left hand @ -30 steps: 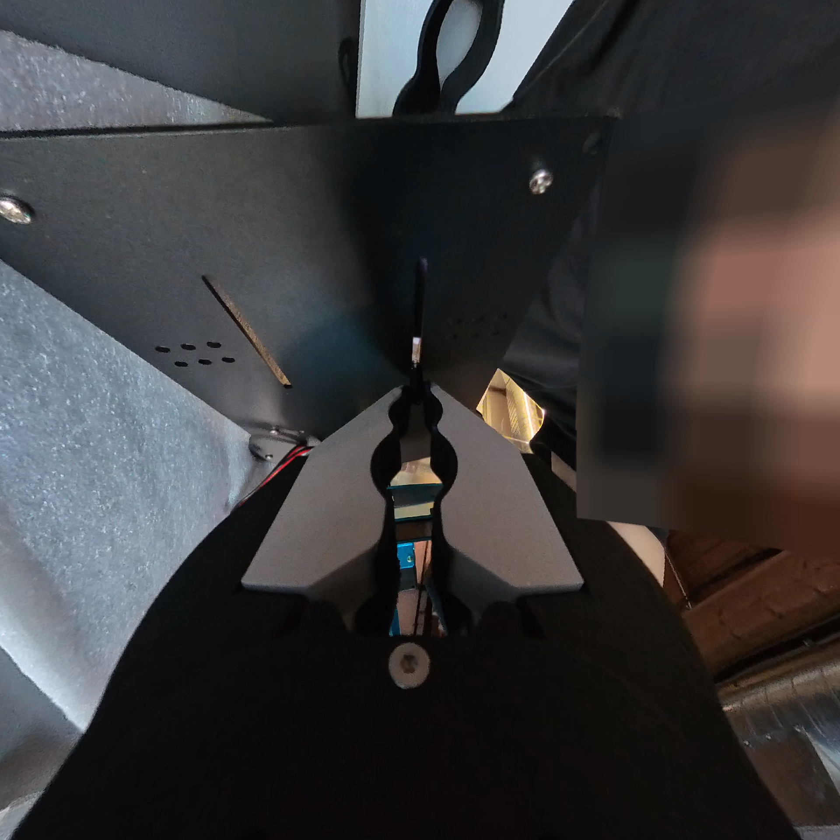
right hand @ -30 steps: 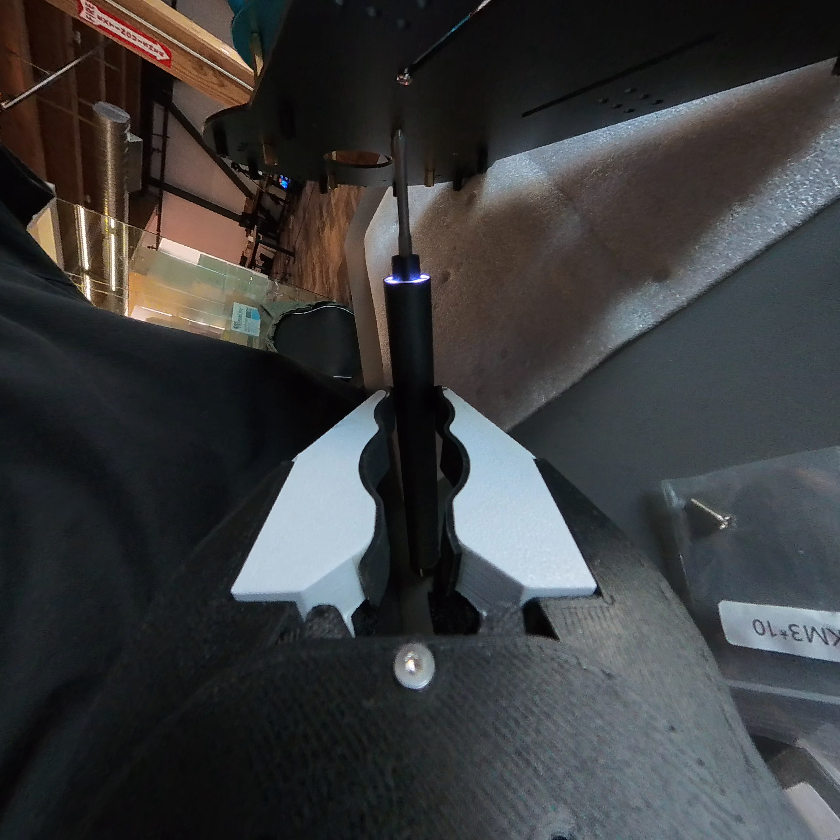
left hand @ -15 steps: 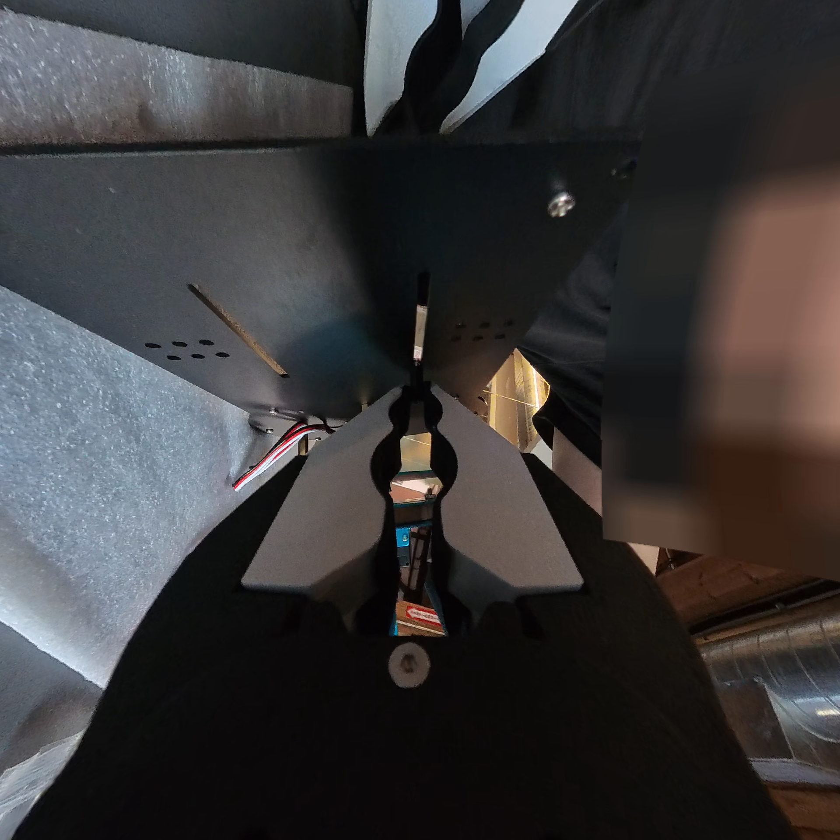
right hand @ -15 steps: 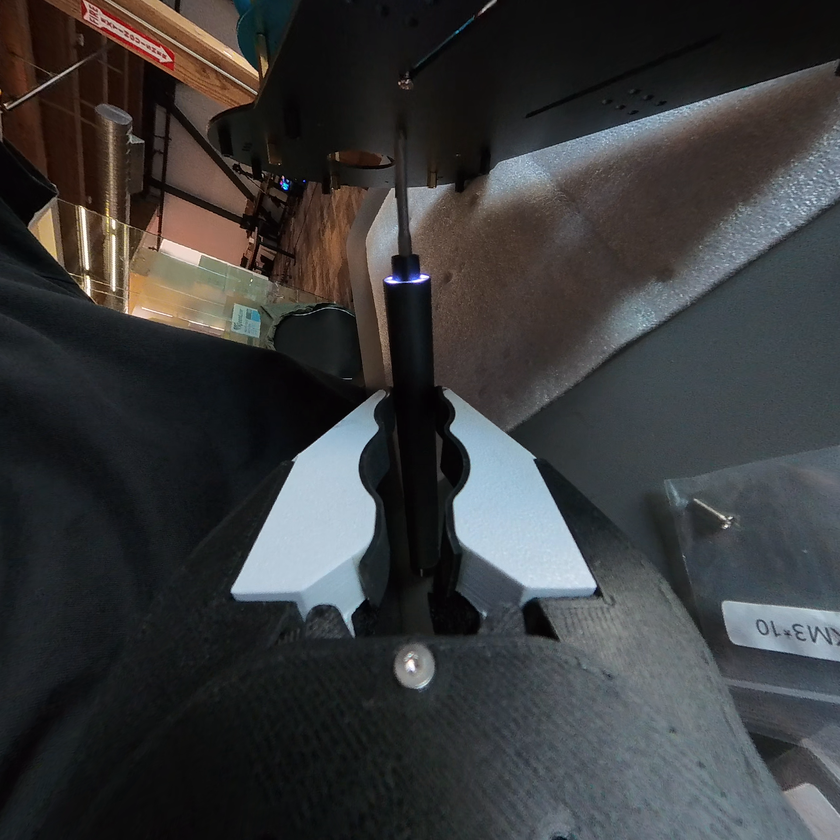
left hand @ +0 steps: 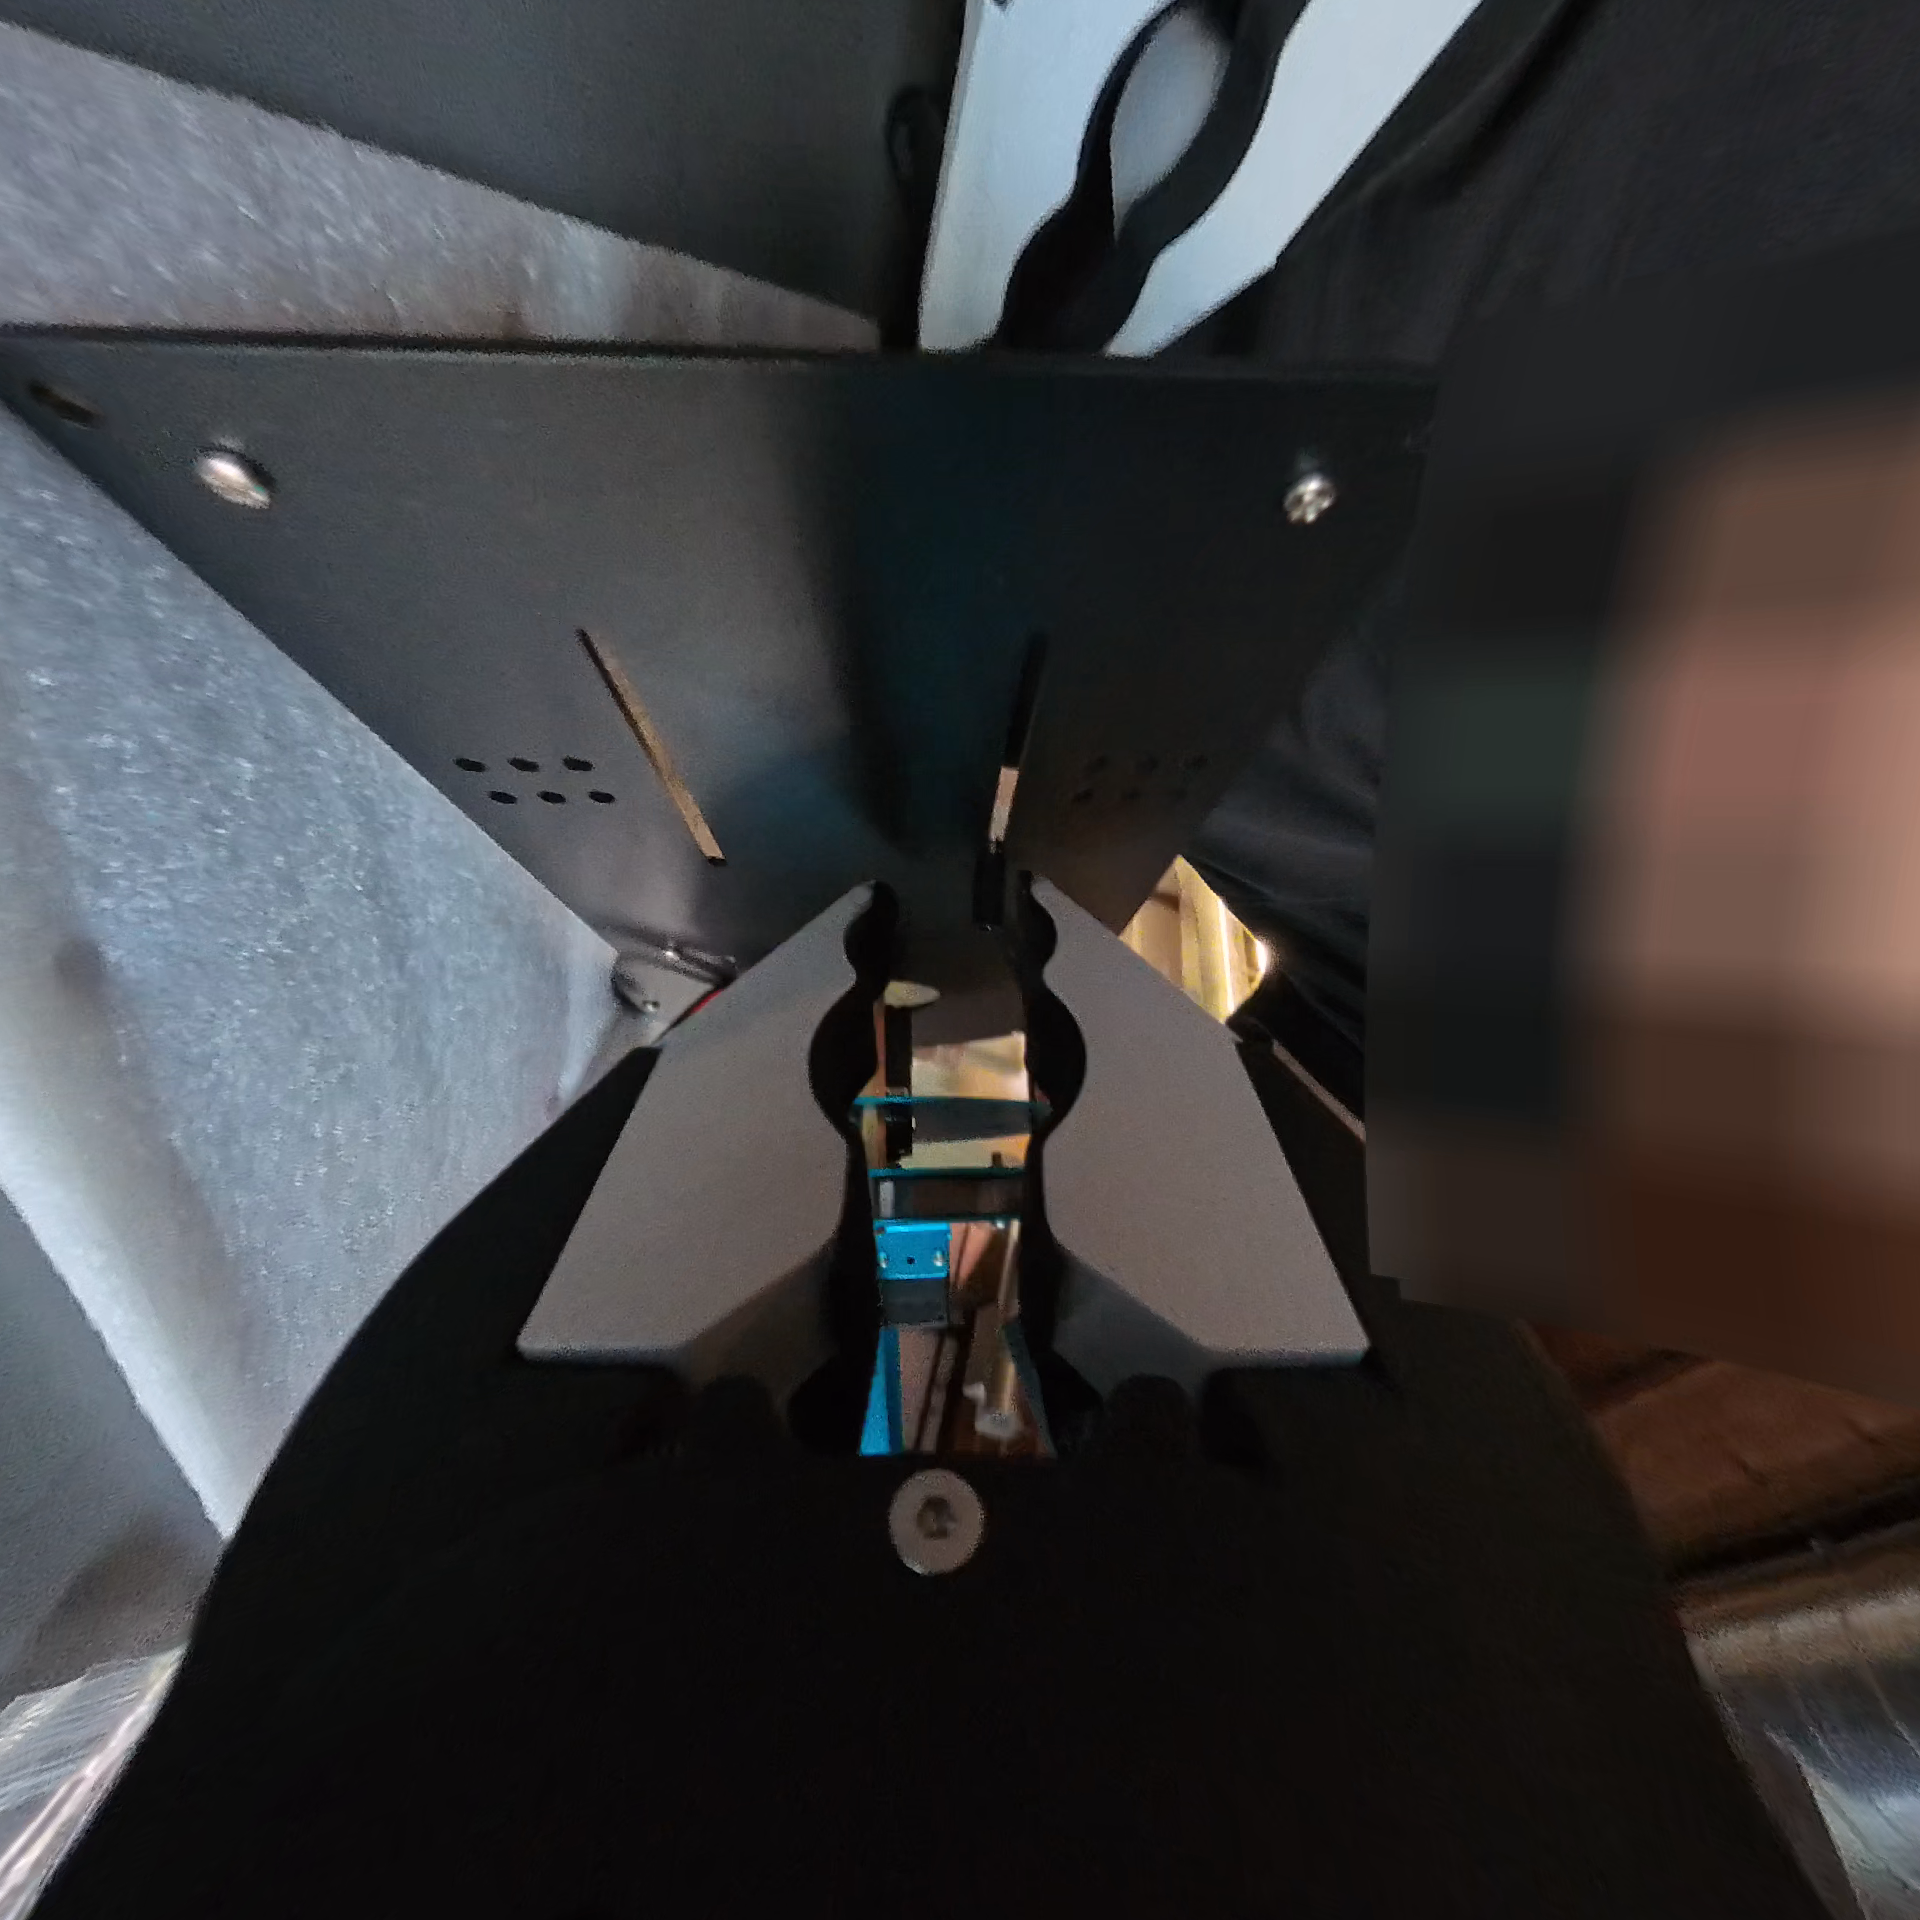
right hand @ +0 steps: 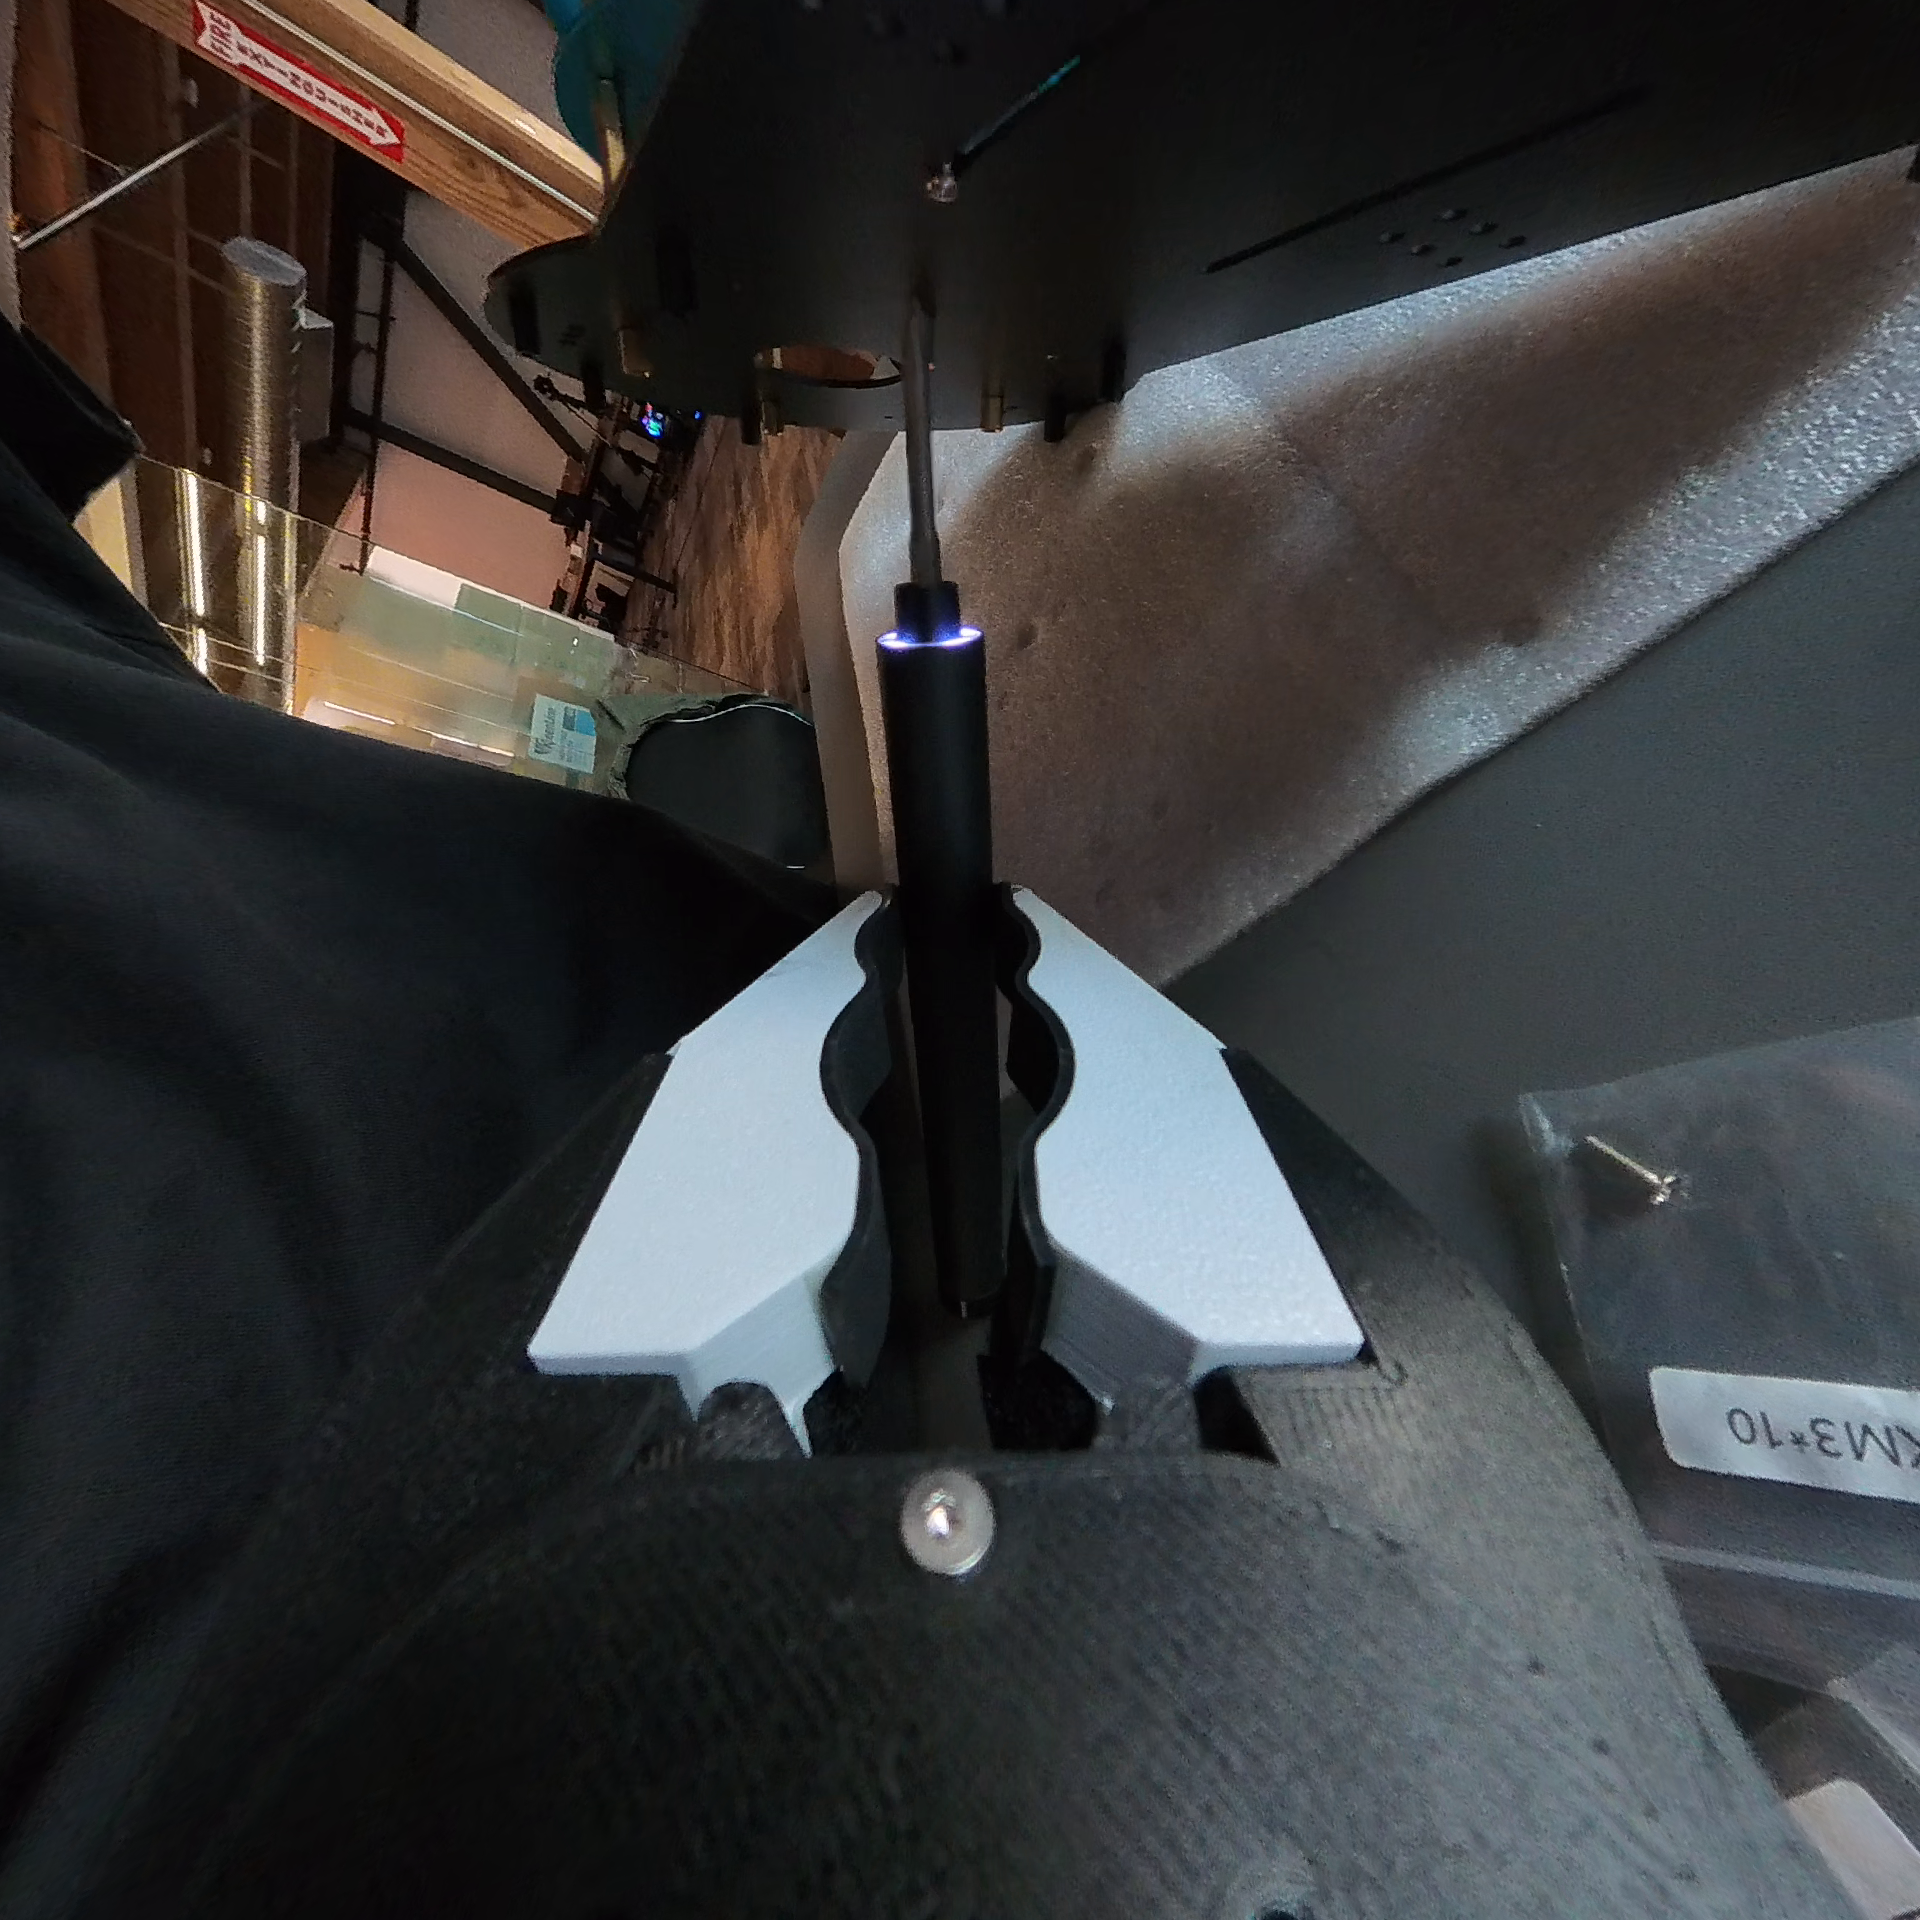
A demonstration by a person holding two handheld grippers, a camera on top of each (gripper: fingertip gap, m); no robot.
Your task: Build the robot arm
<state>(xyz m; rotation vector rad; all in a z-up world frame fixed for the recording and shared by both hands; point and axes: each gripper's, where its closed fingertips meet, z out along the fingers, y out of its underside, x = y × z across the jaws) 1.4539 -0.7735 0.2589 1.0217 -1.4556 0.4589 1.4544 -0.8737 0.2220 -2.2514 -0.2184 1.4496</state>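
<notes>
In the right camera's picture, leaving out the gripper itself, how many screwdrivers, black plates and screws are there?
screwdriver: 1
plate: 1
screws: 2, one in the plate, one in the bag
Total: 4

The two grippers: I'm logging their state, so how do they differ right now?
The right gripper is shut on a black electric screwdriver; the left gripper is open and holds nothing. The right points its tool at the edge of the black metal plate; the left faces that plate's flat side. Both have pale fingers.
</notes>
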